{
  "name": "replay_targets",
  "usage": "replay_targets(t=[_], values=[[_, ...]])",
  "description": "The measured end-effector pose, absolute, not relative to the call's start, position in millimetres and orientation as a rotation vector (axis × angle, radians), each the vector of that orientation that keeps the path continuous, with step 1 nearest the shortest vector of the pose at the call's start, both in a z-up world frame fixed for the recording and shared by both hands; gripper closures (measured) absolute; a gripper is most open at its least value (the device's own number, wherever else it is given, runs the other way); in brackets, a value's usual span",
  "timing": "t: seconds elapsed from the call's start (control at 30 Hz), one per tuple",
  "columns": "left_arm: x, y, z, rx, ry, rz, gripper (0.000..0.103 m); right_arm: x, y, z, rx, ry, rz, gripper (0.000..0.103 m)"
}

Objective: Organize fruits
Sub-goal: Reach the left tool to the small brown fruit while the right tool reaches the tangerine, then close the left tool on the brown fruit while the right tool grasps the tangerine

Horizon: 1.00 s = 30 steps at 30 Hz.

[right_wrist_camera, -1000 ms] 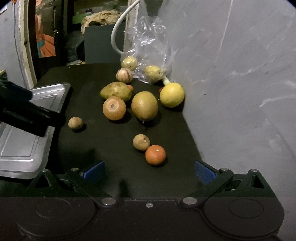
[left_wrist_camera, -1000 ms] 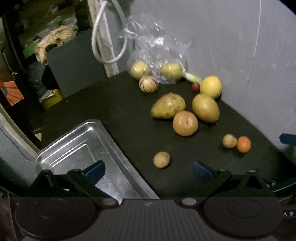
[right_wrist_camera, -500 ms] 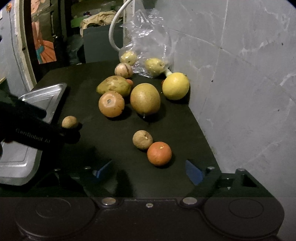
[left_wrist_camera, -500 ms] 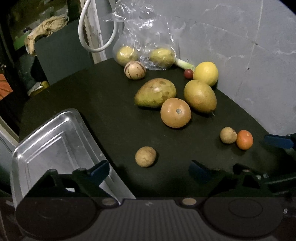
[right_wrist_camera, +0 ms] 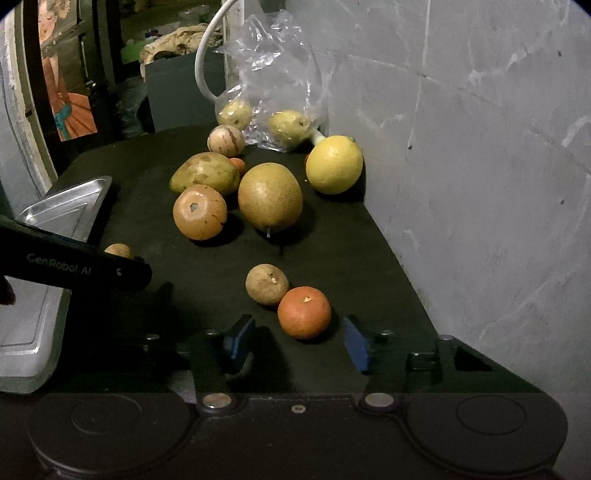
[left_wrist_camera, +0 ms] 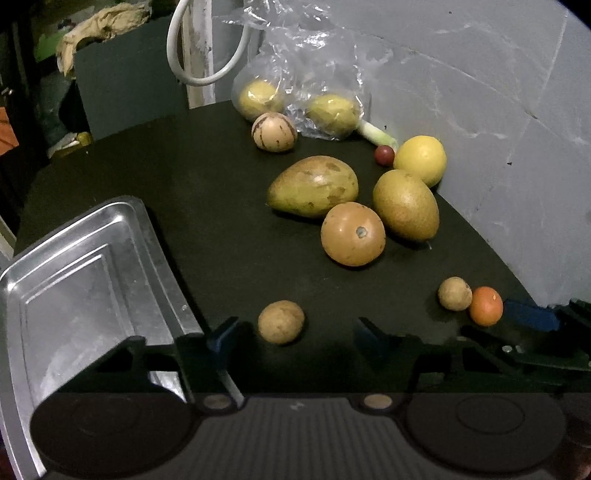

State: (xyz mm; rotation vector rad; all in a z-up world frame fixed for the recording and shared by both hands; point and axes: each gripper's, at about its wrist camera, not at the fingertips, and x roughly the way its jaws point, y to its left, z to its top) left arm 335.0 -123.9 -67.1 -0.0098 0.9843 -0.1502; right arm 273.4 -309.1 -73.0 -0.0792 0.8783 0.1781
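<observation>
Grey plastered wall closes off the right side of a dark worktop, and a white cable loops down a post at the far end beside a grey box with crumpled brown paper on top. A crinkled clear plastic bag leans against the wall at the back, holding two yellowish fruits; a pale green stalk pokes out from under it.

Loose fruit lies in front of the bag: one round beige striped fruit, one tiny dark red fruit, one bright yellow citrus close to the wall, one large greenish spotted mango, one brownish-yellow oval fruit with a short stem, and one round orange-brown fruit resting against the mango. Nearer the cameras sit two small tan round fruits, one alone and the other touching a small orange mandarin.

One shiny metal tray sits on the left edge of the worktop, with nothing visible in it.

Left gripper hovers low with the lone tan fruit between its blue-padded jaws, which stand spread and grasp nothing. Right gripper has its jaws likewise released, with the mandarin just ahead between the tips. Nothing blocks either fruit; the left tool's black body crosses the right view in front of the tray.
</observation>
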Motion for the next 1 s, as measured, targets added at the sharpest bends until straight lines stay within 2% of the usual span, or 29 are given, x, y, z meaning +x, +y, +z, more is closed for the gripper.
replay_targets(t=[0.03, 0.27, 0.4, 0.6, 1.0], values=[[335.5, -124.5, -67.8, -0.010, 0.985, -0.149, 0.042, 273.7, -309.7, -73.8, -0.074, 0.880, 0.176, 0.053], [341.4, -126.7, -69.6, -0.022, 0.993, -0.114, 0.048, 277.9, -311.5, -76.9, -0.058, 0.883, 0.162, 0.057], [343.1, -126.2, -70.8, -0.032, 0.999, -0.086, 0.060, 279.8, -310.2, -77.2, -0.060, 0.883, 0.165, 0.058], [342.2, -127.3, -69.3, -0.030, 0.998, -0.082, 0.072, 277.5, -307.1, -77.1, -0.079, 0.871, 0.161, 0.069], [314.3, -130.4, -68.0, -0.045, 1.009, -0.149, 0.073, 251.5, -289.8, -71.4, -0.089, 0.890, 0.216, 0.070]])
